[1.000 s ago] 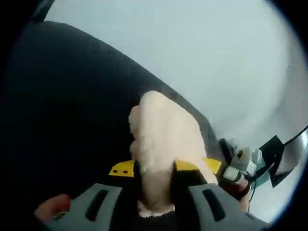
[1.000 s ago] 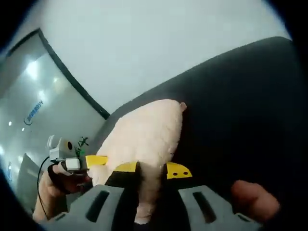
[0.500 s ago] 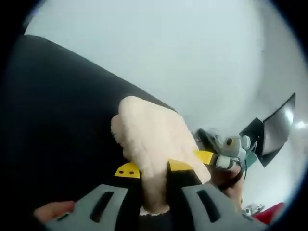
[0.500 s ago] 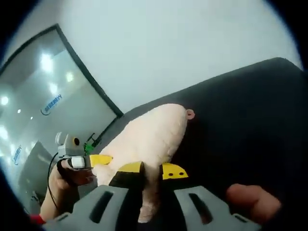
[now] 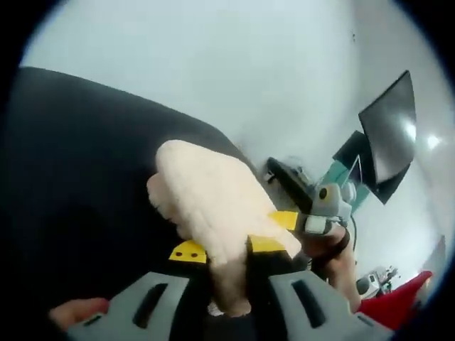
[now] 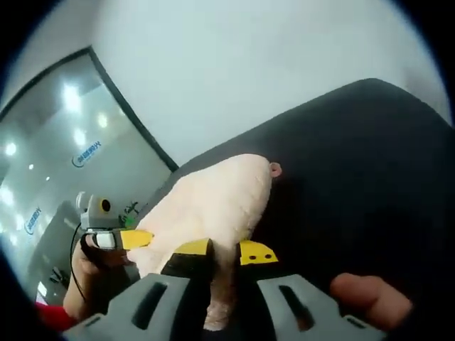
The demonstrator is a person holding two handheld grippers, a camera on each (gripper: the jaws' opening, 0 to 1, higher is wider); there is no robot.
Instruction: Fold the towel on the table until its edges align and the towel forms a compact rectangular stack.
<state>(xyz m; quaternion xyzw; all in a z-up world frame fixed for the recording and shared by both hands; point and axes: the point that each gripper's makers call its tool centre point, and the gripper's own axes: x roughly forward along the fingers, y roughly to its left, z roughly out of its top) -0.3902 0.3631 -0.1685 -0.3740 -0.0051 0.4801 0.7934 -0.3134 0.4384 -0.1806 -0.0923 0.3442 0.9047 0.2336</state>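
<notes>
Towel [image 5: 213, 213], cream and fluffy, is held up over the dark counter [image 5: 78, 163]. The left tongs [image 5: 229, 257] are pinched tight on one edge of it. The right tongs [image 6: 222, 257] are pinched tight on the other edge. The towel hangs bunched between both tongs, above the counter.

Glass wall [image 6: 50, 163] with ceiling-light reflections being shown at left of right gripper view; dark monitor [image 5: 387, 128] being shown upper right of left gripper view.

Cream towel [image 5: 206, 206], black table [image 5: 78, 163]
</notes>
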